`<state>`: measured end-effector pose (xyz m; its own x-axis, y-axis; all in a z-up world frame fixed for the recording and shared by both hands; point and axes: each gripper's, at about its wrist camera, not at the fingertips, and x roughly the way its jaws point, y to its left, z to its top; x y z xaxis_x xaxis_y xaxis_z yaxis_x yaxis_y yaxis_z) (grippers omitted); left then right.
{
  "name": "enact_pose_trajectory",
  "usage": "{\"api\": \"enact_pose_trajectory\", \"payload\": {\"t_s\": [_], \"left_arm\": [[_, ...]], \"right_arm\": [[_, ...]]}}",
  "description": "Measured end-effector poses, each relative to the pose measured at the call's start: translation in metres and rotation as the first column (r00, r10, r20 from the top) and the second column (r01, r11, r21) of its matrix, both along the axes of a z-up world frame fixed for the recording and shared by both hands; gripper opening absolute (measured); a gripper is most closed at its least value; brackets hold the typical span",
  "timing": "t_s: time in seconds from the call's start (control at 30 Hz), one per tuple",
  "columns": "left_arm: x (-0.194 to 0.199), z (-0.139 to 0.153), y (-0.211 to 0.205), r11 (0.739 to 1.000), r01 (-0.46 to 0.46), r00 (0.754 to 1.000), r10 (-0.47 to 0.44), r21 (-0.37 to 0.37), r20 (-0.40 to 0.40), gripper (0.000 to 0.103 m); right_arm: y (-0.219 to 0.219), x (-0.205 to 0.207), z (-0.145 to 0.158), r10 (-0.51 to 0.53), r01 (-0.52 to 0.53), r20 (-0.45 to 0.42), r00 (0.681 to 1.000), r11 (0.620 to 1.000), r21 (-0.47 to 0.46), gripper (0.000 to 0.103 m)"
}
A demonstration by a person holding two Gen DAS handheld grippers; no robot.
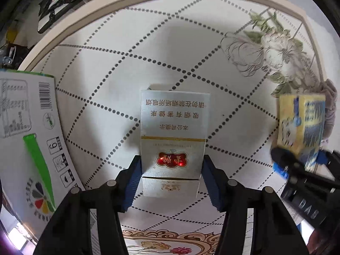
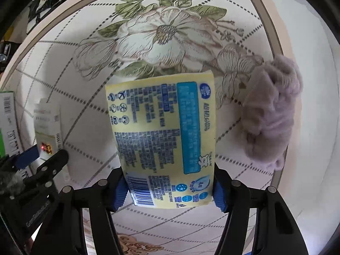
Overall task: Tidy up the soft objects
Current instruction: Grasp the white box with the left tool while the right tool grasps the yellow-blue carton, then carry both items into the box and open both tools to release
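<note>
My left gripper [image 1: 171, 165] is shut on a silver cigarette pack [image 1: 173, 131] with a red emblem, held above the table. My right gripper [image 2: 167, 189] is shut on a yellow tissue pack [image 2: 163, 136] with blue print. In the left wrist view the tissue pack [image 1: 301, 123] and right gripper [image 1: 297, 161] show at the right. In the right wrist view the cigarette pack [image 2: 47, 127] and left gripper [image 2: 42, 159] show at the left. A fluffy lilac cloth [image 2: 272, 110] lies on the table right of the tissue pack.
A white carton [image 1: 27, 131] with green stripe and barcode stands at the left. The table [image 1: 127, 53] has a dotted diamond pattern, a printed flower [image 2: 159, 36] and a beige rim [image 1: 70, 19]. Dark clutter [image 1: 57, 2] lies beyond the far edge.
</note>
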<state>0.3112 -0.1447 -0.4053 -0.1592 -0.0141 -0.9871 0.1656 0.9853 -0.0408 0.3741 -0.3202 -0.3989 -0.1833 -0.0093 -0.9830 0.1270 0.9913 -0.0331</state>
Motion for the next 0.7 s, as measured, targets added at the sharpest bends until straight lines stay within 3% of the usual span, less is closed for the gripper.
{"api": "enact_pose_trajectory", "payload": {"t_s": [0.17, 0.43, 0.63, 0.7], "left_arm": [[-0.019, 0.027, -0.002, 0.998, -0.015, 0.998, 0.018, -0.057, 0.053, 0.053], [-0.050, 0.111, 0.042, 0.979, -0.045, 0.980, 0.083, -0.200, 0.182, 0.053], [-0.041, 0.184, 0.122, 0.962, -0.057, 0.951, 0.133, -0.267, 0.278, 0.053], [-0.048, 0.204, 0.153, 0.957, -0.077, 0.939, 0.164, -0.280, 0.302, 0.053]], "right_arm": [[0.000, -0.052, 0.032, -0.011, 0.009, 0.091, 0.996, 0.999, 0.031, 0.067], [0.010, -0.081, 0.111, -0.013, -0.013, 0.203, 0.979, 0.992, 0.125, 0.067], [0.100, -0.099, 0.178, 0.044, -0.098, 0.288, 0.957, 0.980, 0.175, 0.067], [0.134, -0.097, 0.187, 0.069, -0.135, 0.307, 0.949, 0.971, 0.197, 0.067]]}}
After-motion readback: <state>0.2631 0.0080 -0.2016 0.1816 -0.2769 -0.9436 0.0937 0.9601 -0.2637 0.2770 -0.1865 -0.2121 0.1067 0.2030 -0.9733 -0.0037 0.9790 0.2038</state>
